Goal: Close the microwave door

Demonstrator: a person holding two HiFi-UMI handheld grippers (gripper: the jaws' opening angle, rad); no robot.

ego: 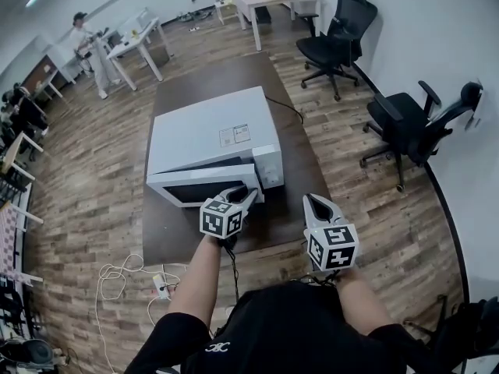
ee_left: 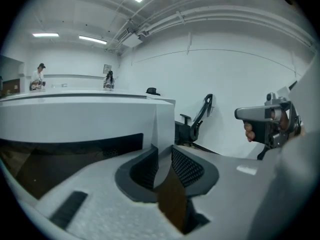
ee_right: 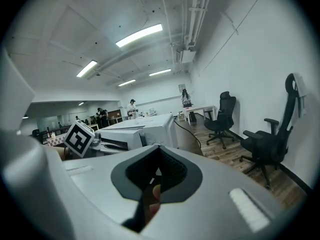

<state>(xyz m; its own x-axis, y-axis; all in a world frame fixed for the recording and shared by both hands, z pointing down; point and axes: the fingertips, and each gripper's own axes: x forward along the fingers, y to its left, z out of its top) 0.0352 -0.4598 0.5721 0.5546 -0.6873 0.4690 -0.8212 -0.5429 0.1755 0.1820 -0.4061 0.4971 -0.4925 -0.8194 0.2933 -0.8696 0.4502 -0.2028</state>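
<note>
The left claw (ego: pixel 243 195) has its jaws a narrow slit apart, with nothing between them but the brown surface (ego: pixel 292 154) below. It points slightly down at the microwave door (ego: pixel 203 187). Its tips sit close to the door end beside the control panel (ego: pixel 269 166); contact cannot be confirmed. The right claw (ego: pixel 313 201) hovers apart to the side, jaws together and empty, over bare surface.

The door stands ajar, angled out from the white microwave (ego: pixel 214 131), which sits lengthwise on the dark surface.

The main risk is probably the slit itself. If the door's edge slips between the jaws, the push would twist the door and not swing it. A glancing push could also skid the tips off the smooth white frame. A hard shove may slide the whole oven back along the surface, tugging its cable (ego: pixel 284 107), because the right claw braces nothing. Too soft a push would likely leave the latch uncaught.
</note>
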